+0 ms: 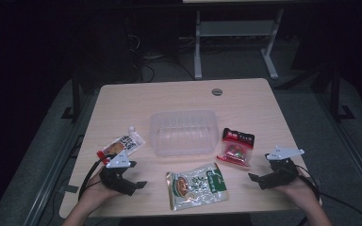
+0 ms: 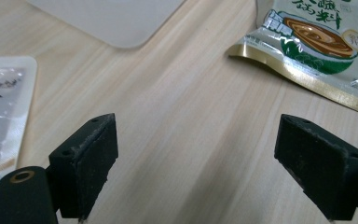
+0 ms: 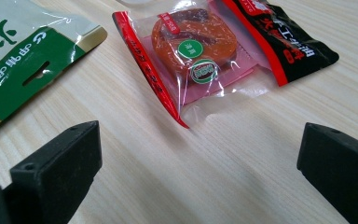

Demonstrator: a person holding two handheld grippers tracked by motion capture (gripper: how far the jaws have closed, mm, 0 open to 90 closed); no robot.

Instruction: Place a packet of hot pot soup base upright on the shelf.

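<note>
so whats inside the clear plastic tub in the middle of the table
Nothing shows inside the clear tub: its ribbed bottom is bare. The three snack packets lie outside it on the table. The tabletop beneath the tub shows only dimly.

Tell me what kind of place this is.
Probably a lab or office workroom set up for recording: a light wood desk with a cable grommet, another desk's metal frame behind, and cables on the carpeted floor.

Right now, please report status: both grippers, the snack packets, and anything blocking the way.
Left gripper open, empty. Right gripper open, empty. Green packet flat between them, red packet ahead of right gripper. Tub empty. Nothing blocking.
</note>
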